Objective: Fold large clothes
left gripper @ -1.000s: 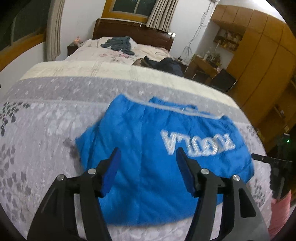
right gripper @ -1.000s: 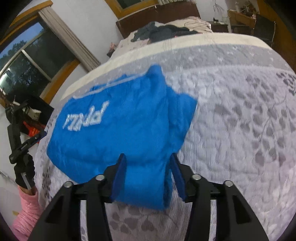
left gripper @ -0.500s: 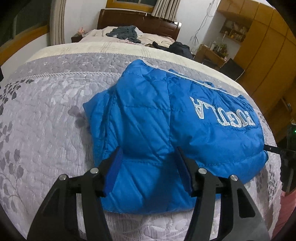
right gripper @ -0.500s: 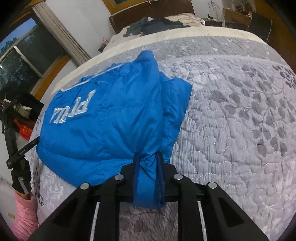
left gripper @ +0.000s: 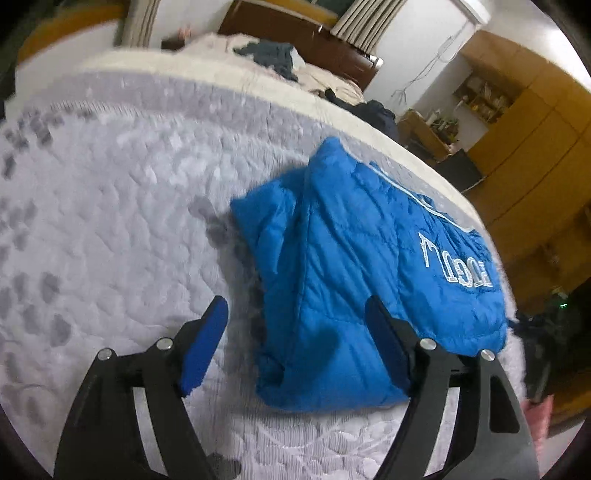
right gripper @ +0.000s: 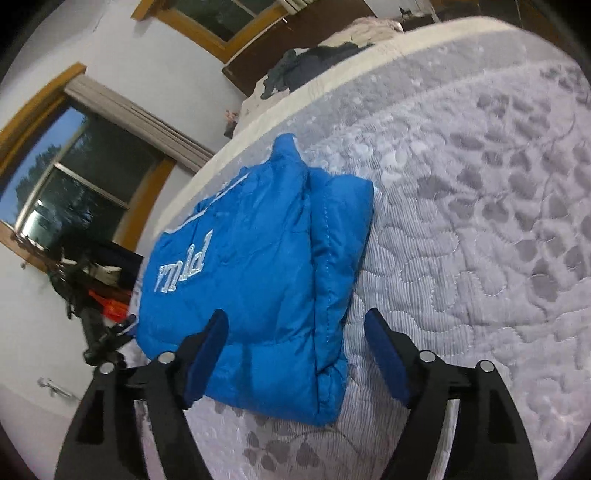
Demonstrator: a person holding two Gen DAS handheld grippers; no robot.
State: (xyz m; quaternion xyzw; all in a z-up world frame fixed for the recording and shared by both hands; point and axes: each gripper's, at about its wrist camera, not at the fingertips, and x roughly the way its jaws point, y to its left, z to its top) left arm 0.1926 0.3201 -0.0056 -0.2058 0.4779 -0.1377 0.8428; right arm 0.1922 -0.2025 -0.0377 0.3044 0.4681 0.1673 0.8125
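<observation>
Folded bright-blue quilted puffer jacket (left gripper: 362,280) w/ white lettering lies flat on the bed's grey-and-white leaf-pattern quilted bedspread (left gripper: 110,229), near the bed edge. It's a compact rectangular bundle, sleeve layer tucked along one side.

Left gripper (left gripper: 297,345): jaws wide open, holding nothing. Tilted, pointing fwd & down over the near end of the jacket; its left finger (left gripper: 205,343) is over bare bedspread, the right one over the jacket's near corner. Can't tell if the tips touch fabric.

Right gripper (right gripper: 295,354): jaws also spread wide, nothing held. Rolled to one side, so the bed looks slanted in this view. Aimed along the jacket's near short edge; one blue pad (right gripper: 207,354) sits in front of the jacket, the other over bedspread just beside the folded side.

Bkgd: dark clothes pile (left gripper: 273,55) on the second bed w/ brown wooden headboard (left gripper: 295,33), well apart from the jacket; wooden-framed window (right gripper: 74,177); yellow-brown wooden wardrobe (left gripper: 535,122) at room's side.
</observation>
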